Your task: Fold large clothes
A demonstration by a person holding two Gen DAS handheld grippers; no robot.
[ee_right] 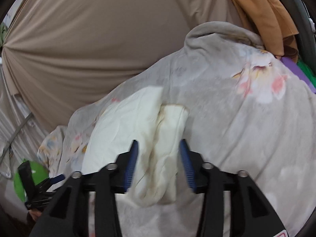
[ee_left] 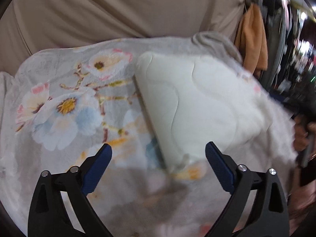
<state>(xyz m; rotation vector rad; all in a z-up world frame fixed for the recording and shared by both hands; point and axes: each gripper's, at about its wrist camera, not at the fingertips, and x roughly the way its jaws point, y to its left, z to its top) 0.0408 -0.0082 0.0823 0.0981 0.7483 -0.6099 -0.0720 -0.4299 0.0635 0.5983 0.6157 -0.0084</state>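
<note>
While the left wrist view looked down over the flowered blanket (ee_left: 65,102), it showed the white quilted cloth (ee_left: 197,102) already folded into a thick, squared-off bundle lying on that blanket, its long edge neat and its near corner reaching between the fingers. The left gripper (ee_left: 158,154) stood wide open above the bundle's near corner, touching nothing. At the right edge a hand (ee_left: 302,136) was blurred. This view alone showed the bundle's flat top and tidy outline, so I judged the folding mostly done.

From the right wrist view, the same white cloth (ee_right: 138,122) appeared end-on, and only here could the stacked layers be seen, along with a brownish stain down the crease. The right gripper (ee_right: 158,156) straddled that thick end with its jaws partly open; I could not tell whether the pads pressed it. An orange cloth (ee_right: 262,17) hung behind. Perhaps one last fold or smoothing remained.
</note>
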